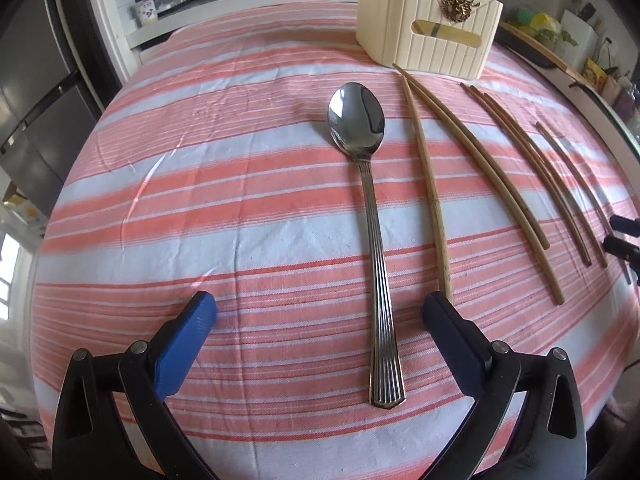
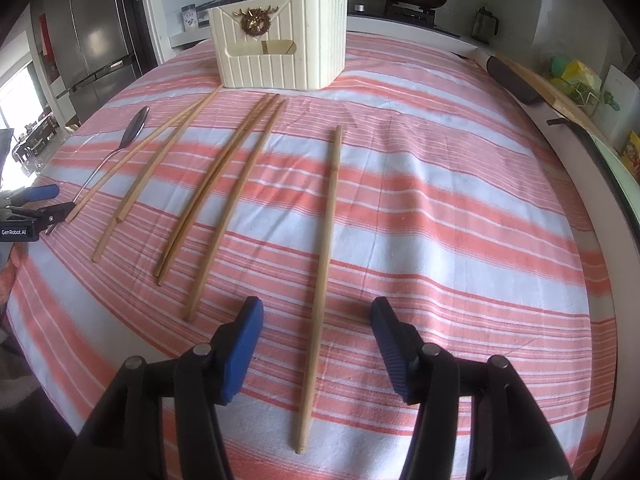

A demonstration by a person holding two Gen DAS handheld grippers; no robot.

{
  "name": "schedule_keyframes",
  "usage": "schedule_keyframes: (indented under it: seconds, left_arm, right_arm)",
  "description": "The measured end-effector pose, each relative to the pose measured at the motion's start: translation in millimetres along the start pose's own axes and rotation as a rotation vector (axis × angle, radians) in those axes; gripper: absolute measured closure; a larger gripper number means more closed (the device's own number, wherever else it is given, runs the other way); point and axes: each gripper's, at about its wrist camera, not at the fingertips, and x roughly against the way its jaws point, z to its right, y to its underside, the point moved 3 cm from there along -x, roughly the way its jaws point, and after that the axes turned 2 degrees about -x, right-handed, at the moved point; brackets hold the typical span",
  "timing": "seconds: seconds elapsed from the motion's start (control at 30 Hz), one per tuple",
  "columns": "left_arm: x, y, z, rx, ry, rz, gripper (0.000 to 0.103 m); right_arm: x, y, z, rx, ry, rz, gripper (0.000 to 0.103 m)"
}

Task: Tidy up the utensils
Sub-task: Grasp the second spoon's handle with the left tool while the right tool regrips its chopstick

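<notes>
My left gripper (image 1: 320, 316) is wide open, holding nothing, around the spoon (image 1: 370, 216) handle. My right gripper (image 2: 316, 320) is wide open around one chopstick (image 2: 323, 264), with bare cloth (image 2: 460, 220) to its right.

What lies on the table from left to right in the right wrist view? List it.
left gripper → spoon → two pale chopsticks → three darker chopsticks → lone chopstick

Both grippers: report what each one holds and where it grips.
Nothing is held. The left gripper is open over the spoon handle; the right gripper is open astride a lone chopstick, neither touching.
</notes>
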Motion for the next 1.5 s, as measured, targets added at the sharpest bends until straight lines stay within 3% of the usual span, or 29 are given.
schedule_keyframes:
  seconds: [0.17,0.4,0.57,0.83,1.13,1.37,1.5]
  left_arm:
    - [-2.0,-7.0,-0.2,-0.058,0.018,-0.043,0.001]
    - [4.7,-23.1,-8.1,-0.064,0.040,-0.037,0.001]
    - [0.7,-43.7,-5.7,-0.064,0.057,-0.040,0.001]
    - [-22.3,-63.1,2.2,-0.073,0.036,-0.050,0.001]
    - [-40.6,-77.3,7.8,-0.064,0.018,-0.045,0.001]
    - [-51.0,-101.4,6.3,-0.010,0.002,-0.037,0.011]
    - [-52.4,-106.3,21.8,-0.032,-0.026,-0.022,0.015]
  right_arm:
    - [-4.1,-7.7,2.2,0.022,-0.019,-0.079,0.045]
    - [-8.3,-17.5,4.3,0.043,-0.043,-0.140,0.046]
    - [-13.7,-29.4,4.9,0.063,-0.038,-0.164,0.055]
    - [-29.9,-52.1,5.9,0.064,-0.025,-0.170,0.066]
    - [-44.4,-73.1,4.3,0.069,-0.021,-0.164,0.067]
    - [-57.2,-95.1,4.1,0.054,-0.013,-0.146,0.067]
    - [-65.0,-108.8,2.4,0.033,-0.011,-0.137,0.068]
